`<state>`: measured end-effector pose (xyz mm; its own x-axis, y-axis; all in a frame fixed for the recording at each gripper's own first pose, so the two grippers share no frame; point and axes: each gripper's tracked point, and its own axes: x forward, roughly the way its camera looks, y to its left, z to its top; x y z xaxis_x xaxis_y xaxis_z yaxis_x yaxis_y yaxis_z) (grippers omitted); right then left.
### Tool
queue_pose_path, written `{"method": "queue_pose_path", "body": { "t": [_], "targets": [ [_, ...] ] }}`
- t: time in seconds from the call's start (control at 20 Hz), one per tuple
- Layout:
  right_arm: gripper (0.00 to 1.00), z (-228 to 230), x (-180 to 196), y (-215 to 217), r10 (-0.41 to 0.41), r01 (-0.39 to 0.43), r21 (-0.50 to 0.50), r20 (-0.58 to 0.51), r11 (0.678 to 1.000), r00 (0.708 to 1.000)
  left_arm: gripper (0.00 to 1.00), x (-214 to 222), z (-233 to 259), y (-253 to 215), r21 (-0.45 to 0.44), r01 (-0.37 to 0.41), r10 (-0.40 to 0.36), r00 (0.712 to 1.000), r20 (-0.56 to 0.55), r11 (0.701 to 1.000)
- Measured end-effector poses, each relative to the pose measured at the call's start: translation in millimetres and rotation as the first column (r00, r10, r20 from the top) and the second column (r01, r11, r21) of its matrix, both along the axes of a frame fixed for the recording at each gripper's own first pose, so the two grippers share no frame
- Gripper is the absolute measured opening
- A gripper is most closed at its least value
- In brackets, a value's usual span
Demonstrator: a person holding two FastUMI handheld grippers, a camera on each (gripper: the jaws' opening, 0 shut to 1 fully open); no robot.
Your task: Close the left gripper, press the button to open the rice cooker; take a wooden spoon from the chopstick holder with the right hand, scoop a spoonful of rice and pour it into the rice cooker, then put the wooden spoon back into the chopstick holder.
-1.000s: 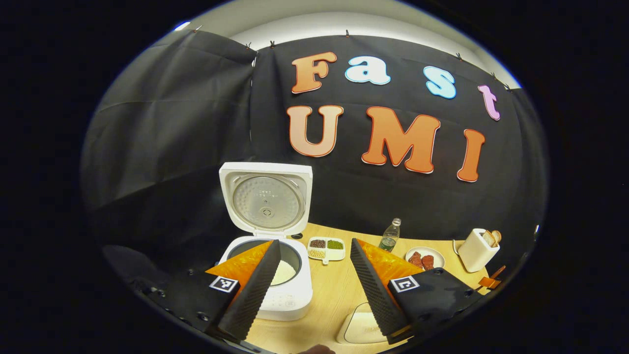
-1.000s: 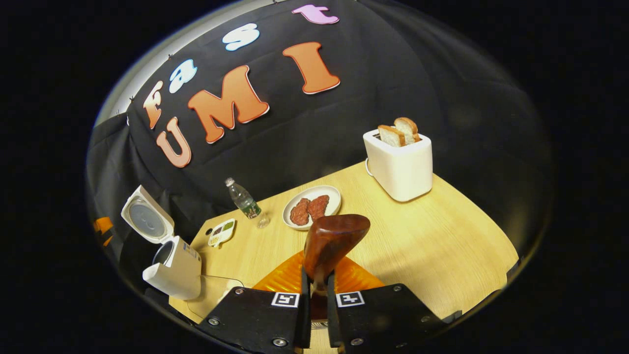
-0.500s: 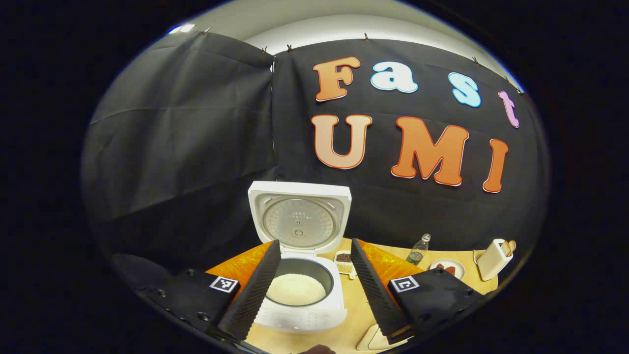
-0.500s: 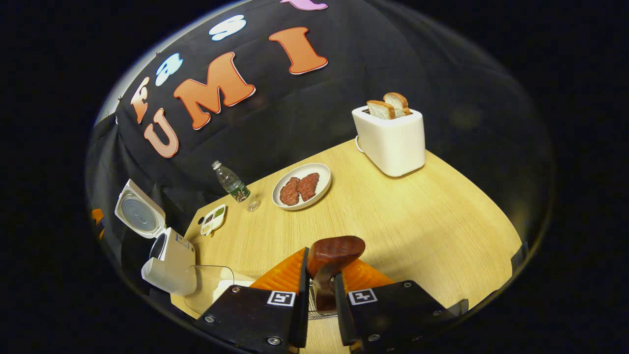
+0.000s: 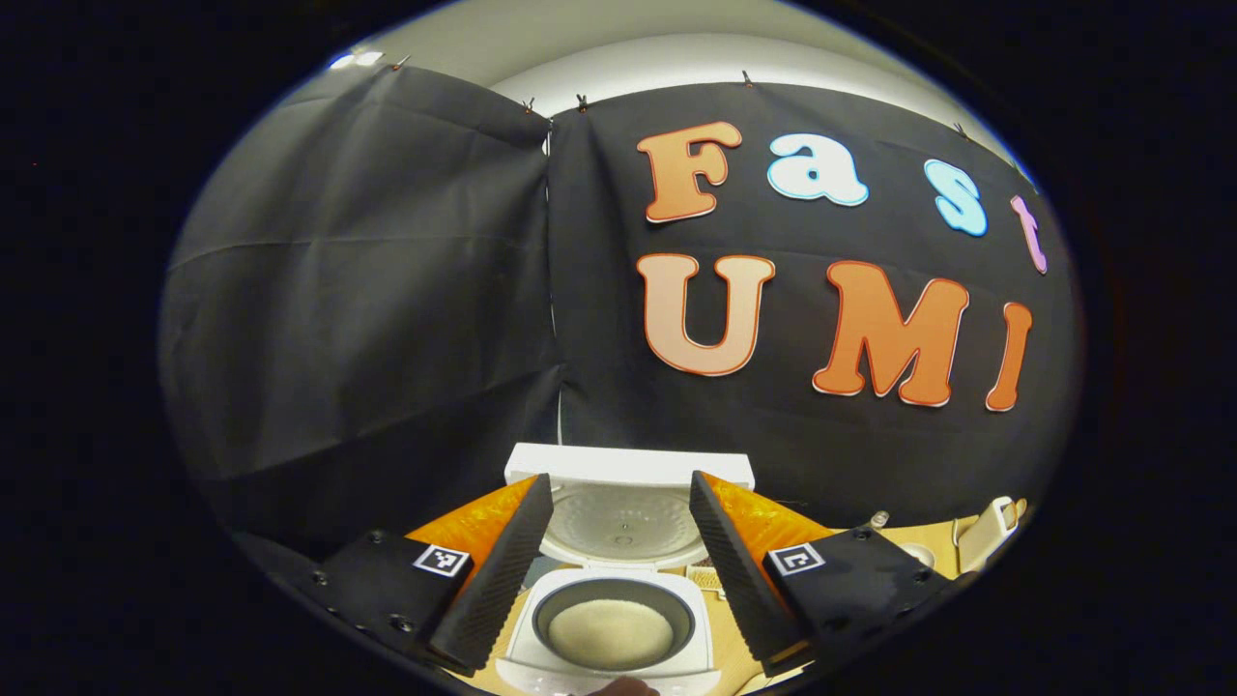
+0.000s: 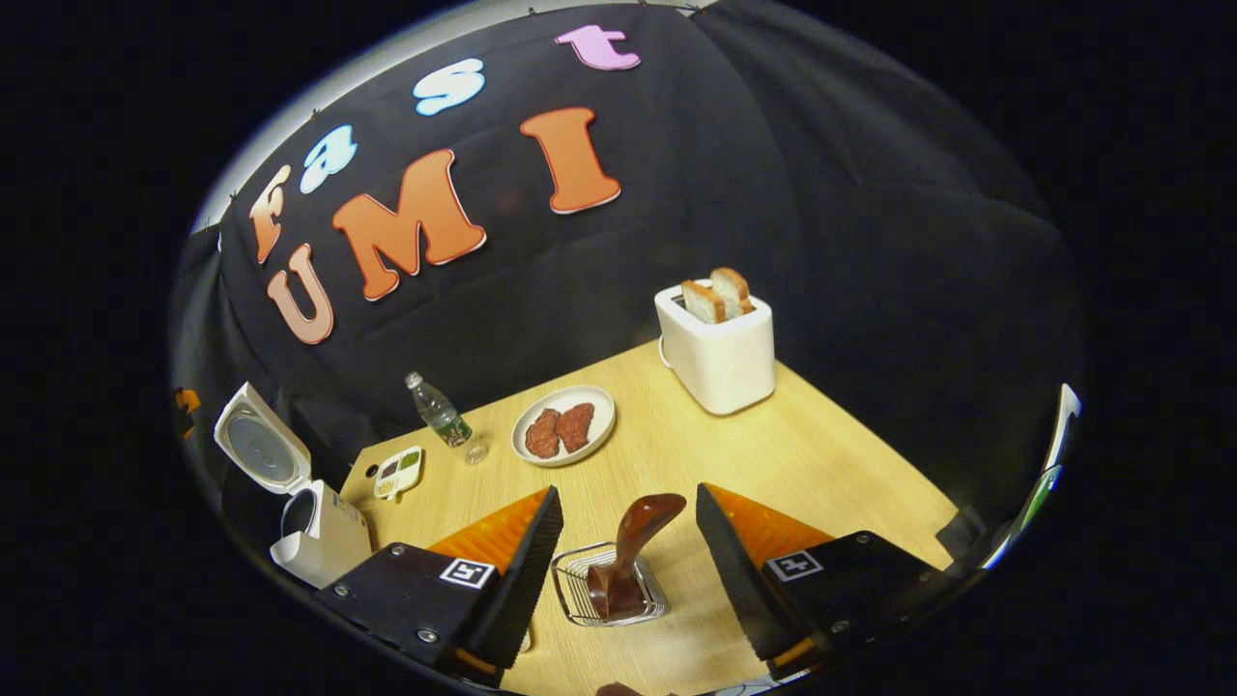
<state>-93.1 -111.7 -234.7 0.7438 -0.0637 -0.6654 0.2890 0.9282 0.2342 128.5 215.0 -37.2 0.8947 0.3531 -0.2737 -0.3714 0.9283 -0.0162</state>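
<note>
With the wooden spoon [image 6: 633,556] standing in the wire chopstick holder [image 6: 578,590] near the front edge of the table [image 6: 821,454], I read the job as all but finished. My right gripper [image 6: 623,561] hangs above the holder with its jaws spread wide, one on each side of the spoon and touching neither it nor the wire. The spoon leans a little, bowl end up.

My left gripper [image 5: 618,551] is also wide apart and holds nothing. It hovers over the rice cooker [image 5: 614,628], whose lid stands upright at the back and whose dark inner pot shows a pale bed of rice [image 5: 611,633]. From the right gripper view I see the rice cooker at the left edge of the table, well apart from the holder.

If I had to lift the spoon again, I judge it light and stiff, its polished wood probably slick. I would take it on the neck just below the bowl, where it narrows and clears the wire rim, and pinch across the flat sides so it does not twist. The holder looks light too, open wire, so a sideways tug could drag or tip it; a straight upward pull seems safer.
</note>
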Motion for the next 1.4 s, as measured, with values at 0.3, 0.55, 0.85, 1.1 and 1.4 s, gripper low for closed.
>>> {"method": "queue_pose_path", "body": {
  "t": [0.3,0.55,0.85,1.1,1.4],
  "targets": [
    [0.87,77.2,6.9,4.4,0.028,-0.012,-0.134,0.120,0.991,0.992,0.97,71.8,-25.8,38.5,-0.121,-0.001,-0.011,0.995,-0.095,0.993],
    [0.87,107.4,-2.2,15.0,0.049,-0.015,-0.208,0.158,0.978,0.986,0.97,100.3,-65.2,57.7,-0.135,-0.052,0.014,0.965,-0.262,0.989],
    [0.87,113.2,11.2,24.0,0.067,-0.032,-0.185,0.184,0.982,0.981,0.98,82.8,-91.7,45.8,-0.092,-0.063,0.008,0.865,-0.502,0.994],
    [0.87,110.2,26.1,39.2,0.136,-0.103,-0.163,0.201,0.981,0.970,0.98,22.8,-154.6,-12.8,-0.260,-0.016,-0.175,0.699,-0.693,0.966],
    [0.87,108.1,37.8,45.0,0.188,-0.158,-0.151,0.208,0.976,0.960,0.99,-55.9,-225.7,-37.2,-0.294,-0.065,-0.215,0.539,-0.815,0.953]
  ]
}}
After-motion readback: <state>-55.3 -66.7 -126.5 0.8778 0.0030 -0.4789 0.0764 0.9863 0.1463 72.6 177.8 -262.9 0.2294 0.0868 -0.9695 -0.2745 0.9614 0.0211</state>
